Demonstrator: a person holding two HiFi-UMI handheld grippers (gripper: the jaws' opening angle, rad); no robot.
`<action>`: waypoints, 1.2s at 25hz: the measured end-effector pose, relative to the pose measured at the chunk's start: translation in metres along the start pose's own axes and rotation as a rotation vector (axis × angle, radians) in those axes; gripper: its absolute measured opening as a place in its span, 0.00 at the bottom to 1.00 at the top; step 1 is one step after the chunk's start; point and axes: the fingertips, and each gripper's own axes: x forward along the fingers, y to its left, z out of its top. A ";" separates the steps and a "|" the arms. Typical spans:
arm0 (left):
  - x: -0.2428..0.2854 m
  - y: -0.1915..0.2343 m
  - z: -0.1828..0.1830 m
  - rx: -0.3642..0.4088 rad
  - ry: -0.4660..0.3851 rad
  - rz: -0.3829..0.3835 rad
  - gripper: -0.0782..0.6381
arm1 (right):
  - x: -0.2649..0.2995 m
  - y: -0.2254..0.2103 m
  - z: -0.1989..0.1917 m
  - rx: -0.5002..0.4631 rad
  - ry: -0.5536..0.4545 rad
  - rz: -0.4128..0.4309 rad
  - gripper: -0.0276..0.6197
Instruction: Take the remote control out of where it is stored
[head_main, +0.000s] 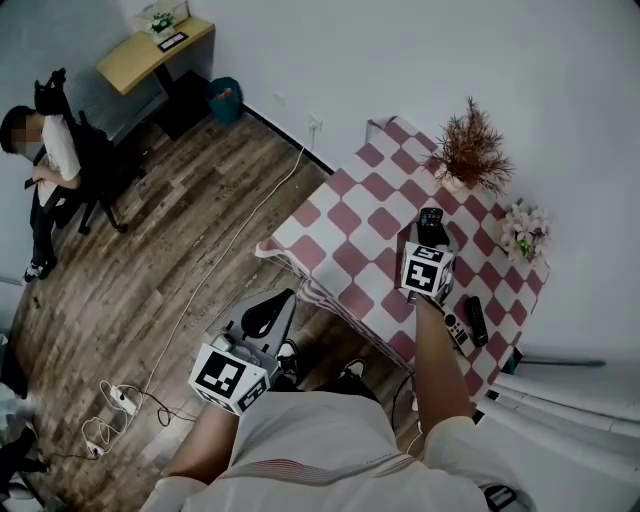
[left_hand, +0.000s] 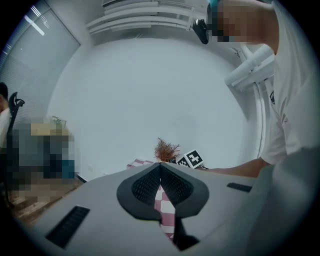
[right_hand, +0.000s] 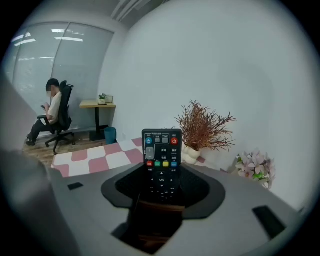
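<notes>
Remote (right_hand: 161, 160) stands above the table (head_main: 340, 215) between the right gripper's (head_main: 430, 245) wide jaws; left gripper (left_hand: 160, 165), beside the table, is closed.

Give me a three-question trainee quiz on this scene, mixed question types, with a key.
1. In the right gripper view, which thing stands beyond the remote control? A lamp; B dried plant; C mug.
2. True or false: the left gripper holds the remote control.
3. Name the pattern of the tablecloth.
Key: 1 B. 2 False: the remote control stands between the open jaws of the right gripper. 3 Checked.
</notes>
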 end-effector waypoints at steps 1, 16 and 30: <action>0.001 0.000 0.000 0.000 0.001 -0.003 0.12 | -0.001 0.000 0.000 0.005 0.003 0.000 0.39; 0.024 -0.034 0.007 0.027 -0.004 -0.077 0.12 | -0.094 -0.034 0.072 0.112 -0.280 0.064 0.38; 0.059 -0.098 0.005 0.042 -0.011 -0.178 0.12 | -0.146 -0.124 0.042 0.067 -0.155 0.204 0.38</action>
